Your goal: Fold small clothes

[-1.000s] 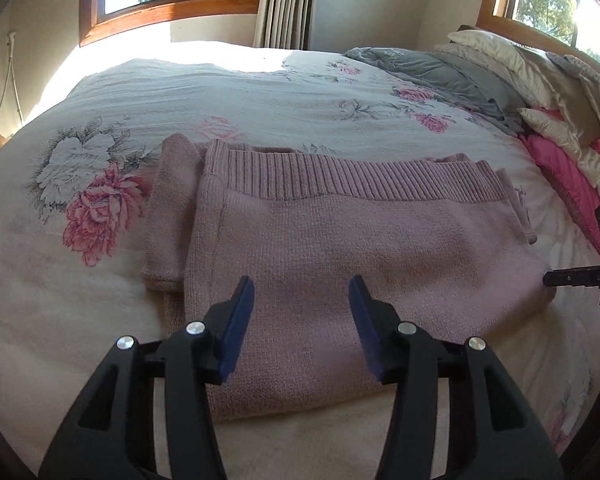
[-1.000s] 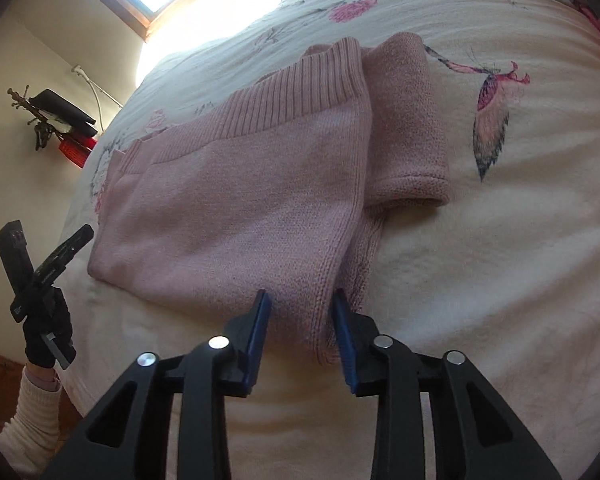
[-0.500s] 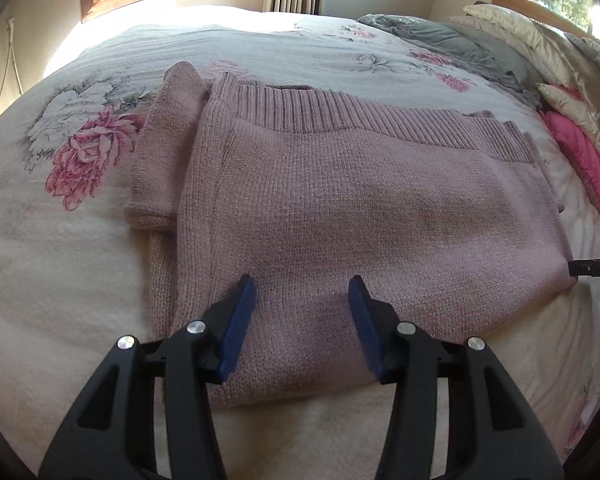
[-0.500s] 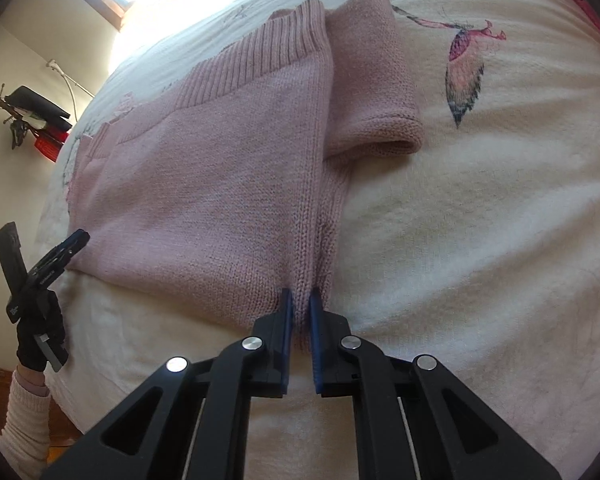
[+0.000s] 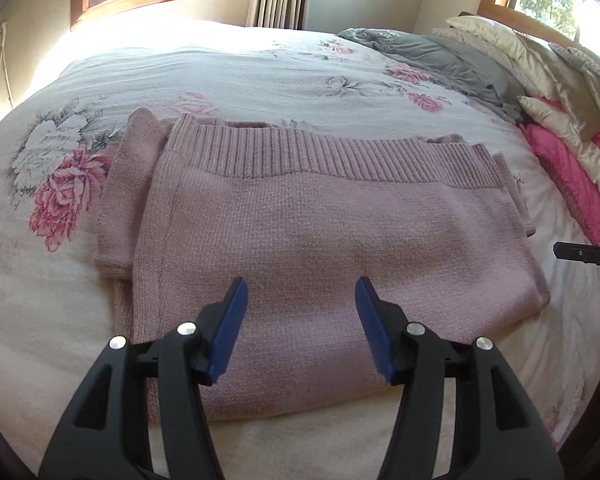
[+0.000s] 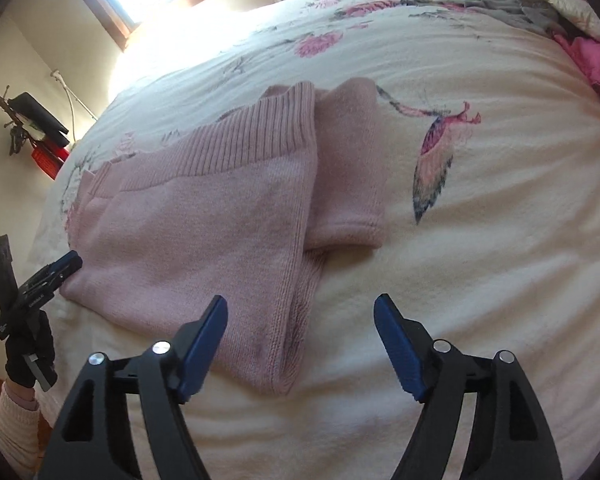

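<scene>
Risk of dragging only the top layer and spoiling the fold: sweater [image 5: 300, 248] flat on bed [image 6: 480, 260], straight ahead of left gripper [image 5: 300, 320] and ahead-left of right gripper [image 6: 300, 344], both spread apart, empty, with loose sleeve [image 6: 348, 172] beyond.

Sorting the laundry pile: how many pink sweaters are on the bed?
1: a sweater lying folded on the floral bedspread, in front of both open grippers. Any others under the bedding by the pillows would be hidden.
</scene>
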Demonstrator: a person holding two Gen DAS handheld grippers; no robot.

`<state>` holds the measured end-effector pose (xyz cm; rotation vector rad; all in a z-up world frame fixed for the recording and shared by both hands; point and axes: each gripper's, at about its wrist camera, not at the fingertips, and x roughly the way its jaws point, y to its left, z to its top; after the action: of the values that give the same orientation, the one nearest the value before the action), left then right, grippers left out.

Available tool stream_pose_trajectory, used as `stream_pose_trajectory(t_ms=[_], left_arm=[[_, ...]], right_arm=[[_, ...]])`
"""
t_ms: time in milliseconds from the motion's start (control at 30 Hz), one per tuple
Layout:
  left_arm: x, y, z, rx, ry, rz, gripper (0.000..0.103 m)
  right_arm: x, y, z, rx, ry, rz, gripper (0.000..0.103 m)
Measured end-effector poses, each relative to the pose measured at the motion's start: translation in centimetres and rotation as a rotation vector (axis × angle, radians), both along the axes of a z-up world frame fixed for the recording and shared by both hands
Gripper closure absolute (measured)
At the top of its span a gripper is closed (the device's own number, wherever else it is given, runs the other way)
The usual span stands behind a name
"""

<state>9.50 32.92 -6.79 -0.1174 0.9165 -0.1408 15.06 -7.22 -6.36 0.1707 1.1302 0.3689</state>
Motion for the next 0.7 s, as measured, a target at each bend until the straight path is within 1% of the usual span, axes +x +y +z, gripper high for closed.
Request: stream_pose_trajectory(t_ms=[100,267,367,533,600,633,667,700], left_arm=[[1.7,-1.6,0.5,-0.024,0.001,-0.015,0.047],[4.6,-3.1,-0.5,-0.052,0.036,-0.005,0.047],[5.9,-3.3,-1.3,-0.046,0.050,0.008,0.047],[7.0,-3.3,-2.4,-0.049,0.070,0.010,0.047],[7.1,-3.4,-2.6,-0.044,0.070,0.004,0.047],[7.1,-3.4,-2.6,-0.043,0.070,0.002,0.047],[7.2,-3.3,-2.7,-0.044,0.071,0.001,0.047],[7.2,-3.3,-2.8,-0.046,0.071,0.000,0.047]], right_arm=[[2.6,-1.2,0.1,0.033,0.018,-0.028,0.025],[6.1,-2.0,-1.9,0.055,0.087,-0.047,0.025],[7.3,-2.0,-3.2,0.113,0.122,-0.038,0.025],[8.4,-1.5,-4.8,0.177,0.154,-0.027,0.025],[8.6,-1.0,-5.1,0.180,0.152,-0.022,0.031],[8.7,-0.8,-5.1,0.175,0.149,-0.020,0.032],[8.8,-0.7,-5.1,0.171,0.145,-0.019,0.038],[8.9,-0.6,-5.1,0.169,0.141,-0.020,0.049]])
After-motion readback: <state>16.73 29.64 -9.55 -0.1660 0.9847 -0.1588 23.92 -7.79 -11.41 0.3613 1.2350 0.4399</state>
